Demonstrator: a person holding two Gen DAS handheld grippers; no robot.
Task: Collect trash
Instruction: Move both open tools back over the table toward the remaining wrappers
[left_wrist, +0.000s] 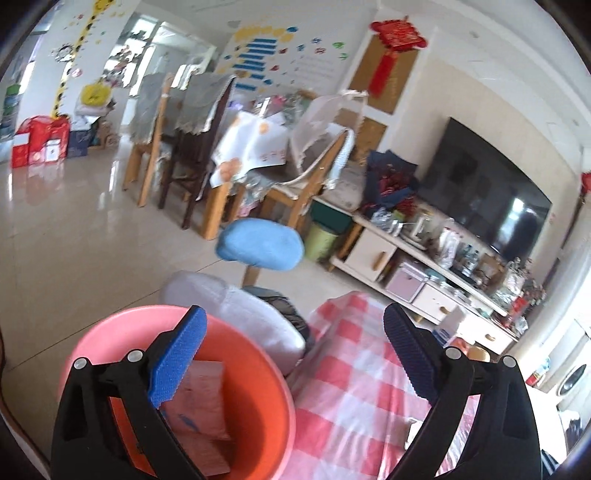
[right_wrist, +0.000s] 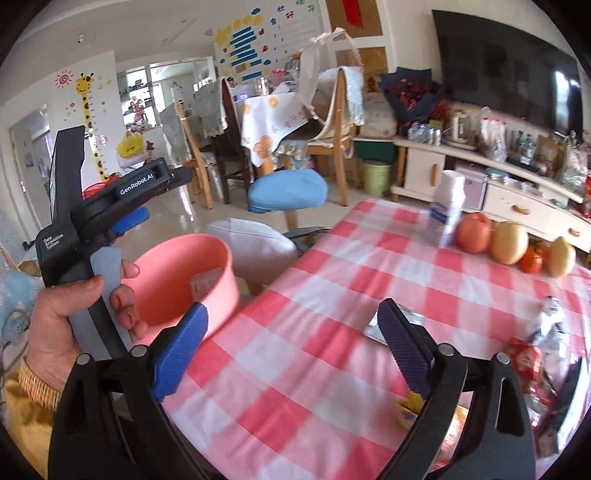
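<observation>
Both tongs (left_wrist: 291, 360) (right_wrist: 295, 349) gape, ridged pads bare, beside round pink basin (left_wrist: 258, 373).

Your pink basin (right_wrist: 177, 284) stands upright just off the near-left edge of the red-checked worktop (right_wrist: 295, 295) with pinkish flat cartons (left_wrist: 199, 402) lying inside, while a silver wrapper (right_wrist: 373, 326), a red packet (right_wrist: 522, 356) and a crumpled clear bottle (right_wrist: 550, 321) lie on the cloth.

Desk (right_wrist: 295, 295) draped in a pink-and-white checked cloth. At the far edge, a white carton (right_wrist: 447, 210) upright beside a row of fruit (right_wrist: 509, 243). Toward the right, crumpled wrappers (right_wrist: 535, 354) and a flat foil packet (right_wrist: 375, 326).
</observation>
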